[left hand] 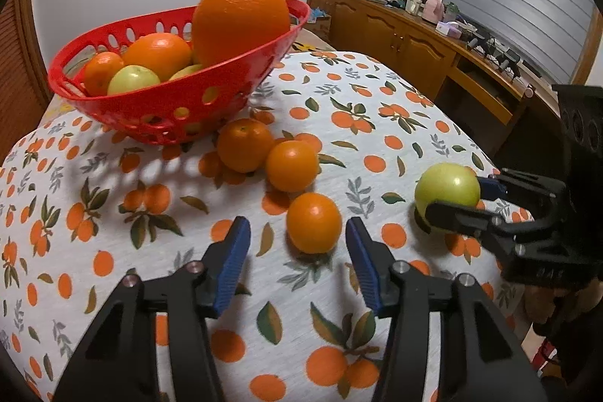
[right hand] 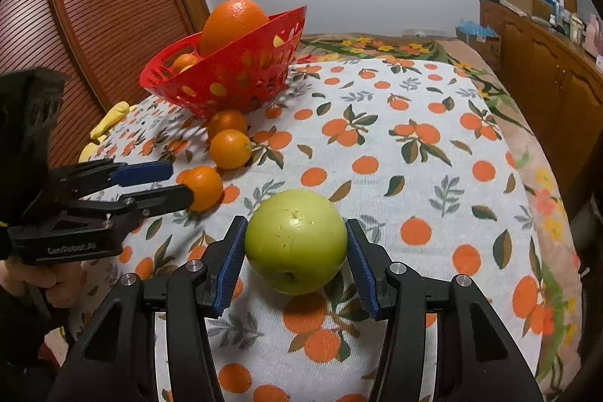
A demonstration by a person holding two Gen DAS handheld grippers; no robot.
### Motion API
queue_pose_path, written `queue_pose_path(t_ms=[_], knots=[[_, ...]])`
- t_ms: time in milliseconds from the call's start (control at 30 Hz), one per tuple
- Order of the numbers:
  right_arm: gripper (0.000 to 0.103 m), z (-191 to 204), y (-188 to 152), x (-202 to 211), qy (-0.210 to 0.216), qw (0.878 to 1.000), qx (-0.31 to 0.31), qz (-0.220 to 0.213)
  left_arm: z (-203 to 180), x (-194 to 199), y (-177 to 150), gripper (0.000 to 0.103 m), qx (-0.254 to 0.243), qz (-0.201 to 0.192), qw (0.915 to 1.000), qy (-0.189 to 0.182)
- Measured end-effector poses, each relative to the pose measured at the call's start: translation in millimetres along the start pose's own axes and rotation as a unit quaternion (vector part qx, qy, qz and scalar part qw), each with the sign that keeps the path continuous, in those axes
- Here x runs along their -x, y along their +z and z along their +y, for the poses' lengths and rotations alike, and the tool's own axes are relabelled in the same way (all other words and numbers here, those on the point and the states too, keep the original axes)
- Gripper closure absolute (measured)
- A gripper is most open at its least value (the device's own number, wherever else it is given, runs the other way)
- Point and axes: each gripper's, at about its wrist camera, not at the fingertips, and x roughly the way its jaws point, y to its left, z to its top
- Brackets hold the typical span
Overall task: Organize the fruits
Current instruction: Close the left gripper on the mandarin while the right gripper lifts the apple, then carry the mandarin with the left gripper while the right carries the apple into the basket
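A red basket point(left hand: 181, 108) point(right hand: 241, 89) stands at the far left of the table, holding a big orange point(left hand: 241, 17), smaller oranges and green apples. Three loose oranges lie in front of it; the nearest orange point(left hand: 313, 222) point(right hand: 205, 187) sits just ahead of my left gripper point(left hand: 297, 243), whose jaws are open on either side of it. It also shows in the right wrist view point(right hand: 169, 183). My right gripper point(right hand: 296, 251) point(left hand: 452, 194) has its blue pads against both sides of a green apple point(right hand: 296, 240) point(left hand: 446, 189) that rests on the cloth.
Two more oranges point(left hand: 245, 149) point(left hand: 292, 165) lie between the basket and the near one. The table wears an orange-print cloth point(left hand: 377, 123). A cluttered wooden sideboard point(left hand: 433, 36) runs along the right. Yellow objects point(right hand: 111, 119) lie at the table's far left edge.
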Motion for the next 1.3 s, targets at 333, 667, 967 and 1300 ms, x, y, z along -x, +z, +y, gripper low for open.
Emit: queue_pose_path(t_ms=[333,667,967,1300], knots=[[0.05,1.2,-1.8,-0.1,-0.003,1.0,0.003,-0.005,-4.9,-15.6,3.8,0.06,0.001,0.017,0.9999,-0.002],[0.05,-0.5,-1.8,0.6,-0.001,1.0,-0.001,-0.005,-3.3,-22.6,1.9,0.071,0.005,0.022,0.9997,-0.013],[0.05,1.2,-1.4,1.9,-0.009,1.0,0.007,-0.007,0.9,-3.1,-2.2,0.072,0.006,0.005,1.0,0.002],[0.05,12.9,13.0,16.2,-0.005,1.0,0.016,-0.027,9.8,33.8,1.3,0.072,0.009,-0.027,0.9996,0.003]])
